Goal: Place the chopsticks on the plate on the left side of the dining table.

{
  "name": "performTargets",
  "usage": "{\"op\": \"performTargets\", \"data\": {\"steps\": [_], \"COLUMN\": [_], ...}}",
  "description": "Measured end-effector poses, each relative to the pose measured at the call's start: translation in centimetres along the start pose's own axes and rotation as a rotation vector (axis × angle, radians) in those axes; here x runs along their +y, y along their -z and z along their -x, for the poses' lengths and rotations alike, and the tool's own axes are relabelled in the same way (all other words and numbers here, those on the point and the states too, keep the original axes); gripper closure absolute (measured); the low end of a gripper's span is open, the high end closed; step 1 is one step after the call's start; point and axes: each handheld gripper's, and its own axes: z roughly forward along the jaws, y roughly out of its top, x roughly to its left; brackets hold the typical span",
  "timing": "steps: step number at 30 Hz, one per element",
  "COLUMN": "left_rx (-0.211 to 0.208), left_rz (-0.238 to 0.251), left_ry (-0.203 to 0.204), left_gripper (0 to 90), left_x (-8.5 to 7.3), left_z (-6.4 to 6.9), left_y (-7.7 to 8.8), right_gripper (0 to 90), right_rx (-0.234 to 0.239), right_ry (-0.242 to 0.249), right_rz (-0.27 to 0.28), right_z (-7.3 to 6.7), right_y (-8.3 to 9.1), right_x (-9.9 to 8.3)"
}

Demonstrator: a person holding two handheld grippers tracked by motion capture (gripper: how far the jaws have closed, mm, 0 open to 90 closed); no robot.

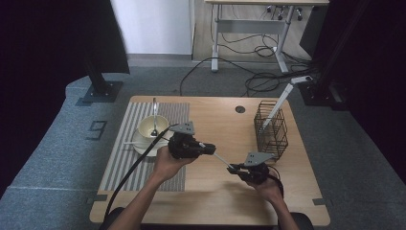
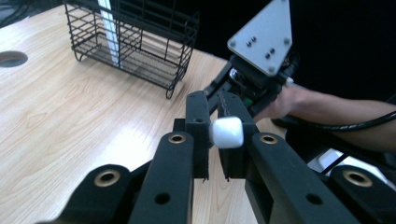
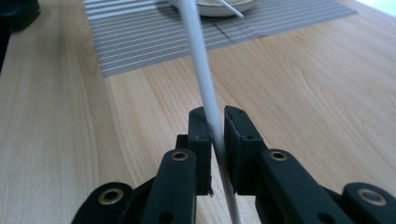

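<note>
Left tool (image 1: pixel 207 149) & right tool (image 1: pixel 238 168) both clamp one white stick (image 1: pixel 221 159), each at an end, held over the table (image 1: pixel 225 129) mid-handover. Judging by the wire basket (image 1: pixel 271 130) w/ another stick (image 1: pixel 277 104) already in, one's done; this one's left, plus another on the plate (image 1: pixel 139 145) by the bowl (image 1: pixel 153 125). Only writing: floor mark "9" (image 1: pixel 97 130).
</note>
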Motion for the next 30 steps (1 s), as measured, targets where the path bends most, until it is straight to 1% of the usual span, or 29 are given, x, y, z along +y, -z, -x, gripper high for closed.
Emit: {"op": "performTargets", "data": {"steps": [4,6,8,10,13,17,21,28,30], "left_rx": [0.062,0.098,0.148,0.173,0.196,0.211,0.221,0.249,0.25], "left_rz": [0.02,0.033,0.041,0.042,0.037,0.032,0.024,0.015,0.013], "left_ry": [-0.016,-0.032,-0.059,-0.073,-0.072,-0.052,-0.043,-0.04,-0.036], "left_gripper": [70.4,64.4,56.8,49.6,38.3,32.8,31.7,29.5,29.5], "left_x": [0.0,0.0,0.0,-0.1,-0.3,-0.9,-1.4,-2.3,-2.6], "left_z": [-0.4,-0.4,-0.4,-0.4,-0.6,-1.2,-1.6,-2.1,-2.3], "left_y": [0.4,0.6,0.8,0.8,0.7,0.4,0.3,0.3,0.3], "right_gripper": [85.5,85.5,85.6,85.5,85.6,85.5,85.5,85.5,85.5], "right_rx": [0.016,0.016,0.015,0.017,0.02,0.029,0.032,0.028,0.026], "right_ry": [0.045,0.047,0.045,0.038,0.032,0.03,0.032,0.027,0.027], "right_rz": [0.018,0.024,0.021,0.016,0.006,-0.006,-0.022,-0.011,-0.008], "right_z": [-0.6,-0.7,-0.7,-0.7,-0.7,-0.8,-1.0,-1.1,-1.1], "right_y": [0.3,0.4,0.5,0.5,0.5,0.6,0.8,1.3,1.5], "right_x": [0.3,0.4,0.4,0.3,0.2,0.2,0.2,0.3,0.3]}}
